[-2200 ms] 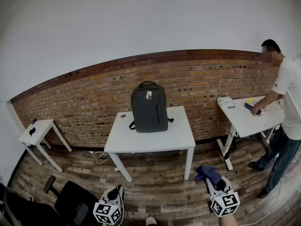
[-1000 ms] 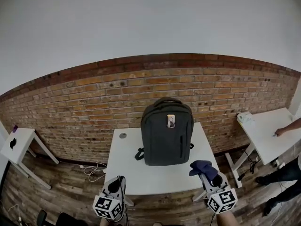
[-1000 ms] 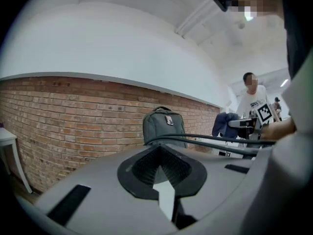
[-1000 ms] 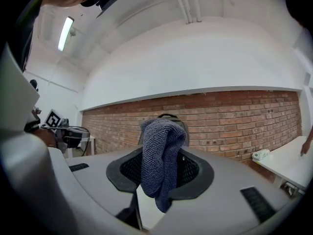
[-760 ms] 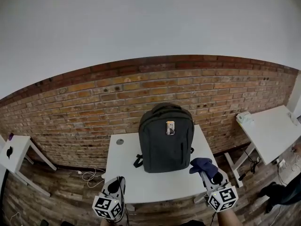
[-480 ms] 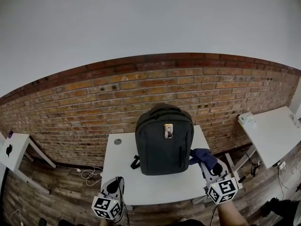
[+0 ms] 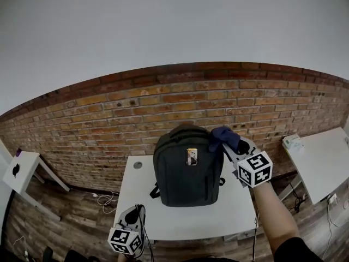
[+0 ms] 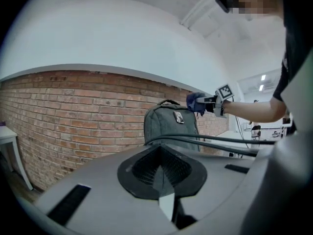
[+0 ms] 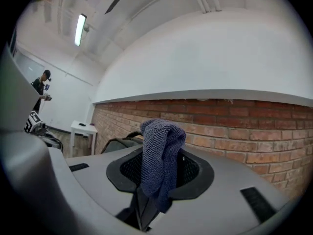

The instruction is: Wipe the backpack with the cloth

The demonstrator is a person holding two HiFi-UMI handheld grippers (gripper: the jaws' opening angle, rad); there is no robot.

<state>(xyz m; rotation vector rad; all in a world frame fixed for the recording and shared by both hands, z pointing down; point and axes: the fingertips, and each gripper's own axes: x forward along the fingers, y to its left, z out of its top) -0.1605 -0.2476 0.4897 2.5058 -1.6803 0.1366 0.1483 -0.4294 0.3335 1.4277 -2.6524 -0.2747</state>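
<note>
**While the backpack stands on the table, my right gripper holds the cloth at its upper corner**

As seen from the head view, the dark grey backpack (image 7: 187,168) stands upright near the back edge of a white table (image 7: 143,214), its back close to a brick wall (image 7: 109,119). A small light tag (image 7: 191,157) sits on the upper middle of its front, and a carry handle arches over its top.

My right gripper (image 7: 228,142) is raised at arm's length beside the backpack's upper right corner. Its jaws are pinched on a dark blue cloth (image 7: 223,137); in the right gripper view the cloth rises in a bunched fold from between the jaws and droops over them, with the backpack's top just below and to the left. The cloth lies against the outline of that corner, but I cannot tell whether it touches the fabric.

My left gripper (image 7: 133,216) hangs low at the table's front edge, well apart from the backpack. In the left gripper view its jaws are pressed together with nothing between them, and they point toward the backpack's front.

A small white side table (image 7: 22,168) stands far to the left along the wall, and the corner of another white table (image 7: 322,157) shows at the right. A cable (image 7: 103,198) lies on the wooden floor under the wall.
</note>
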